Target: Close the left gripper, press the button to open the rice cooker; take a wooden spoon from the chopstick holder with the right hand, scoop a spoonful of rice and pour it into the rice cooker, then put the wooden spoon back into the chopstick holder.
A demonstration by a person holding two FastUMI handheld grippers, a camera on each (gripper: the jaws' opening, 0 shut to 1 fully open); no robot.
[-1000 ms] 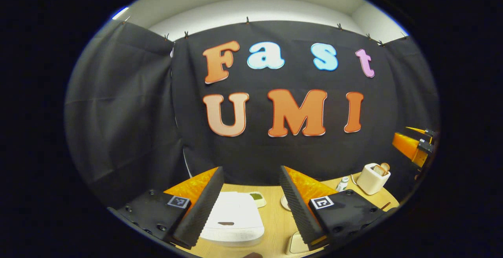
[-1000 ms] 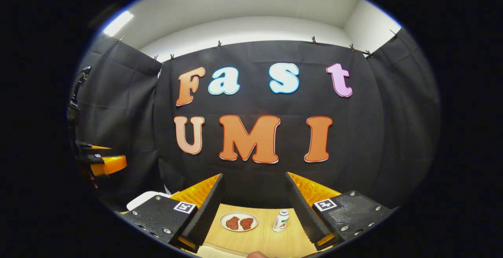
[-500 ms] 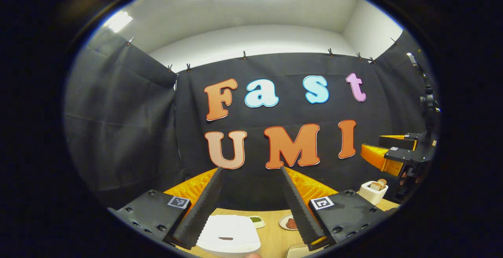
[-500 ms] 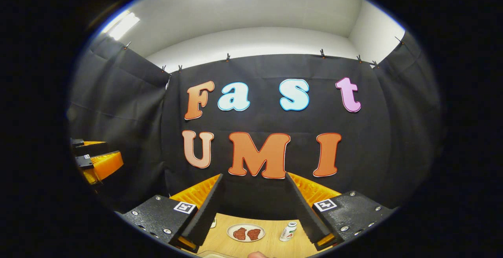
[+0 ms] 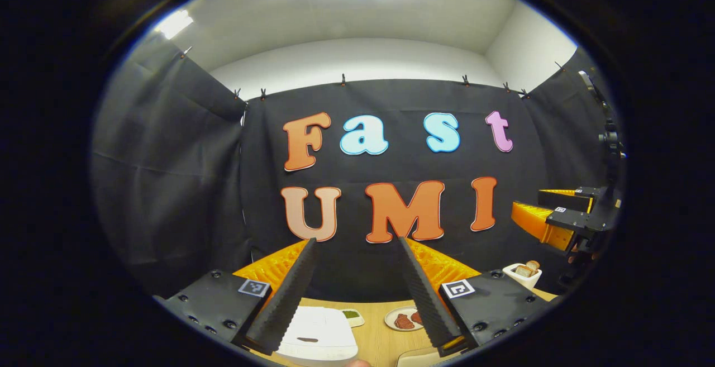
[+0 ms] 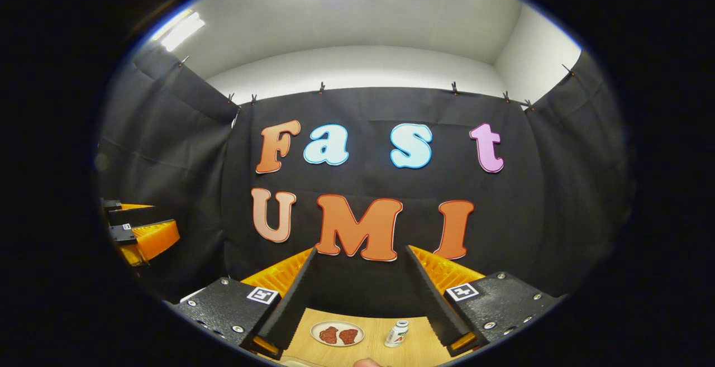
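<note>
Both grippers are held high above a light wooden table (image 5: pixel 380 333), aimed at the black cloth wall. In the left gripper view, the left gripper (image 5: pixel 356 294) has its jaws wide apart with nothing between them; low between its fingers lies the white rice cooker with a rounded flat lid (image 5: pixel 318 339), lid down, at the near left of the table. Just beyond the cooker's far right corner sits a small white dish with something green in it (image 5: pixel 351 316), and to its right a round white plate with two reddish-brown pieces (image 5: pixel 403 320). Farther right, near the wall, stands a white square holder with pale wooden pieces sticking out of its top (image 5: pixel 522 273); whether one of these is the wooden spoon cannot be told. The right gripper (image 5: pixel 550 219) also appears here at the right edge, hanging in the air above that holder. In the right gripper view, the right gripper (image 6: pixel 360 300) likewise stands wide open and empty. Between its fingers lie the same plate (image 6: pixel 337 334) and, to its right, a small white bottle with a white cap (image 6: pixel 397 333), upright and just apart from the plate. At the left edge of this view the left gripper (image 6: pixel 142 233) hangs in the air.
</note>
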